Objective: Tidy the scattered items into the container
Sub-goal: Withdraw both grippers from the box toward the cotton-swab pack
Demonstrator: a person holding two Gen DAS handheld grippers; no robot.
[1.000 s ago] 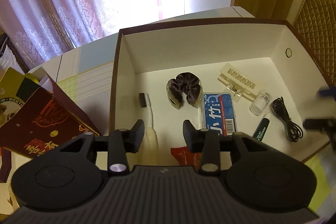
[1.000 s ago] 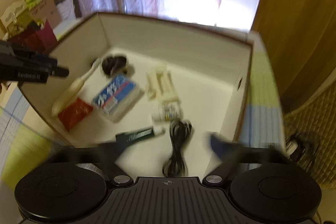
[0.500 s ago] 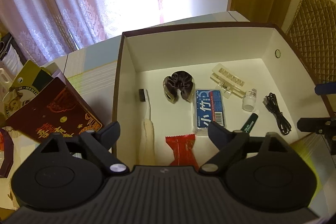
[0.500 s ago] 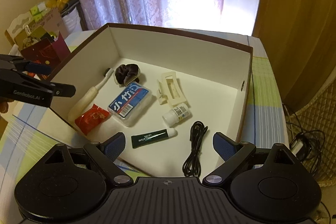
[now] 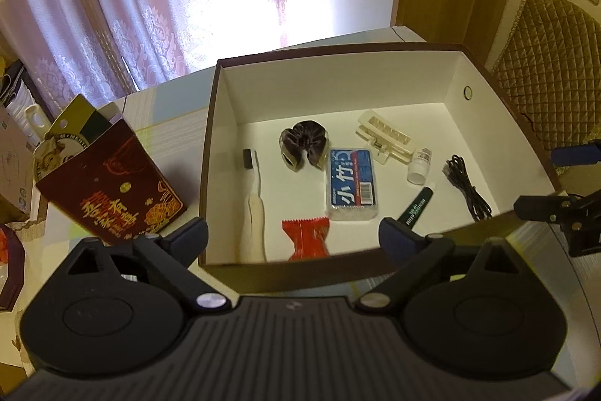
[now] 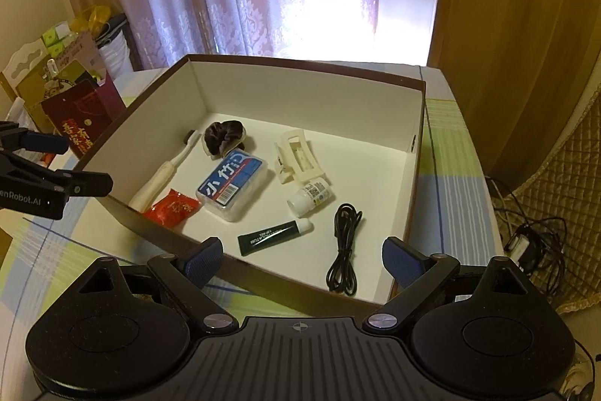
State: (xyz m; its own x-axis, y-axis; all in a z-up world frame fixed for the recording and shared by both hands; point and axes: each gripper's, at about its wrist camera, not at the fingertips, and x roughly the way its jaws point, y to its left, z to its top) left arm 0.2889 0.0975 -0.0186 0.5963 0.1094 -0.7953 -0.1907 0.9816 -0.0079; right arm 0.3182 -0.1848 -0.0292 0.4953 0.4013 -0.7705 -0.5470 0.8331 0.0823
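Our left gripper (image 5: 293, 235), pressed together a second ago, is spread wide and empty, like our right gripper (image 6: 302, 256), both outside the box (image 5: 413, 51) near its front wall.

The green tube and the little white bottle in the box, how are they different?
The tube is long, thin and dark green with a white cap; the bottle is short, fat and white all over. The tube carries pale lettering along its side, while the bottle has a printed label with a small code square. The tube lies nearer the box's front wall; the bottle sits further in, by the clip. Both lie on their sides.
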